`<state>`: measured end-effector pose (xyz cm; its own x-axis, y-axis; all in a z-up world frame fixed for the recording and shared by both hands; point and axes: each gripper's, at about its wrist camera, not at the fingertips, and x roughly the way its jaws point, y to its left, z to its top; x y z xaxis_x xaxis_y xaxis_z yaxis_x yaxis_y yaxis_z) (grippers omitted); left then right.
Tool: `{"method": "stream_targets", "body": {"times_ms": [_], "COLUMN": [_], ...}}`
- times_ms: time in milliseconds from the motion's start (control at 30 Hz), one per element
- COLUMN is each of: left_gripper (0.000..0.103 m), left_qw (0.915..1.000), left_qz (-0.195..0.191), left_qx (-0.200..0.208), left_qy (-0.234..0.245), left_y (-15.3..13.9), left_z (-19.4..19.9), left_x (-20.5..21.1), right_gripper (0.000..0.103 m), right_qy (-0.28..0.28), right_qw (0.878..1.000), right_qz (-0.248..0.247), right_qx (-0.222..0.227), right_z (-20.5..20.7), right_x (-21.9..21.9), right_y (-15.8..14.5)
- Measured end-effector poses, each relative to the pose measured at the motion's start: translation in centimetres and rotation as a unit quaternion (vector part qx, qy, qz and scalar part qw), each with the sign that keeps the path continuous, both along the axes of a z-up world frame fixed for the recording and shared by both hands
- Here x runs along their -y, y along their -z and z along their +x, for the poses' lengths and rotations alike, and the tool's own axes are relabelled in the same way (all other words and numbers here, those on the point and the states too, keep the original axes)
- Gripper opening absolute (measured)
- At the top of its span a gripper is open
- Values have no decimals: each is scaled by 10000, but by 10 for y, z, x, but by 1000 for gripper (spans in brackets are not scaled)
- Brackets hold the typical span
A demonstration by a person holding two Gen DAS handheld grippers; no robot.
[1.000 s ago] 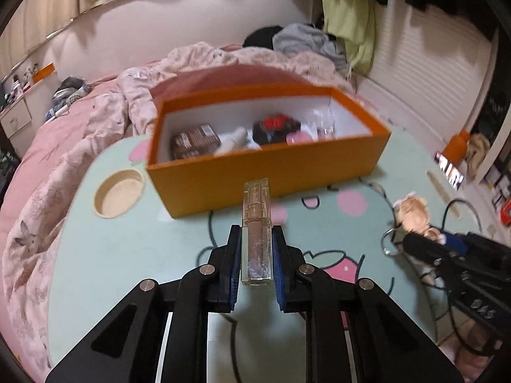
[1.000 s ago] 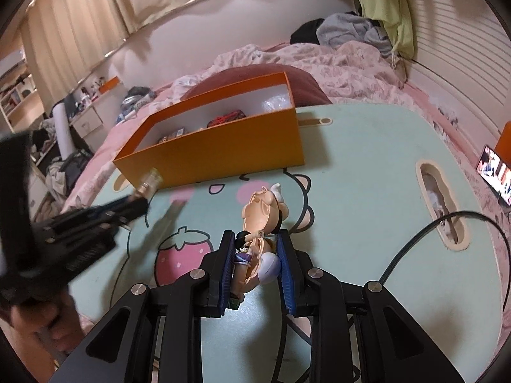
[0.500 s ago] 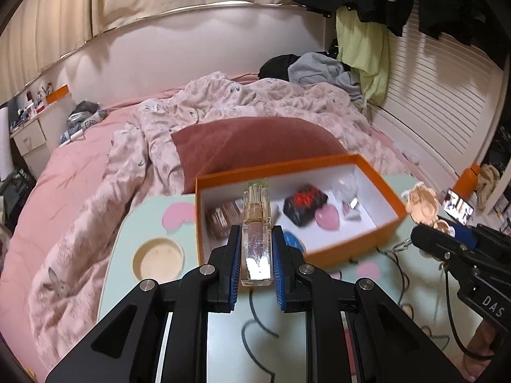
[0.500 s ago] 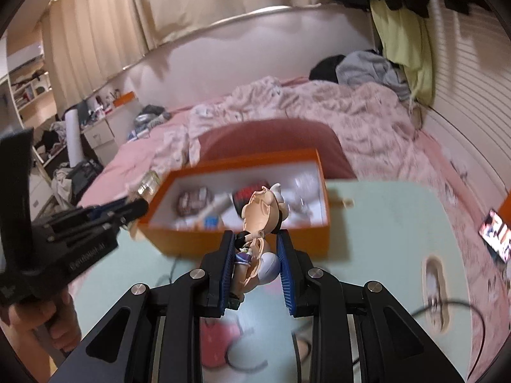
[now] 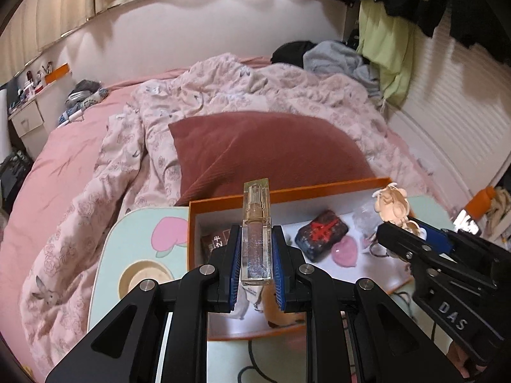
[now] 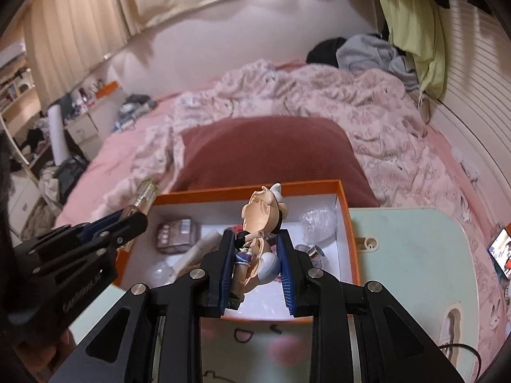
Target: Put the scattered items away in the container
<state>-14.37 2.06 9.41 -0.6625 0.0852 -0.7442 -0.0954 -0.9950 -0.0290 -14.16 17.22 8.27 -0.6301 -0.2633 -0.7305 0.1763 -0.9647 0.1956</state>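
Lip gloss tube (image 5: 256, 242) clamped upright between the left gripper (image 5: 256, 266) jaws, over the near left of the orange box (image 5: 289, 190), its lower end blocking the contents beneath. Figurine (image 6: 260, 223) pinched in the right gripper (image 6: 257, 274) jaws above the box's middle, legs hidden between pads. Box contents partly covered and blurred; near wall cut off by both grippers above the bench (image 6: 412, 255).

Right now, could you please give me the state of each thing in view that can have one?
left hand-held gripper: shut on lip gloss tube
lip gloss tube: held, above the box
right hand-held gripper: shut on figurine
figurine: held, above the box
orange box: open, no lid on it, several items inside
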Motion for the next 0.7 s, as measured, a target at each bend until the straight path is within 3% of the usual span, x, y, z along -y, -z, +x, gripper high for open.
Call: {"method": "stream_targets", "body": {"times_ms": [67, 100, 133, 167, 200, 233, 267, 467, 700], "left_gripper": [21, 28, 37, 43, 55, 67, 70, 71, 71], "left_qw": [9996, 9991, 9986, 9985, 9987, 9991, 9996, 9998, 9999], "left_qz": [-156, -229, -257, -225, -154, -88, -25, 133, 1], "left_qx": [224, 350, 447, 492, 463, 390, 273, 131, 124], "left_qy": [85, 95, 103, 126, 141, 125, 73, -11, 112], "left_y": [10, 14, 17, 19, 18, 17, 14, 4, 3], "left_z": [-7, -10, -11, -10, -7, -4, 0, 6, 14], "left_x": [-3, -4, -2, 0, 2, 5, 8, 16, 9], "right_gripper": [26, 27, 30, 42, 52, 53, 53, 53, 53], "right_qy": [5, 51, 103, 137, 174, 193, 199, 145, 81], "right_qw": [9999, 9998, 9998, 9998, 9998, 9998, 9996, 9986, 9969], "right_qz": [46, 89, 118, 111, 76, 55, 80, 417, 747], "right_qx": [162, 167, 136, 87, -12, -93, -178, -290, -253], "right_z": [-7, -8, -6, -5, 0, 3, 6, 17, 24], "right_x": [1, 0, -2, -4, -8, -9, -10, -7, 1], "right_y": [7, 8, 7, 6, 3, 1, -2, -6, 4]}}
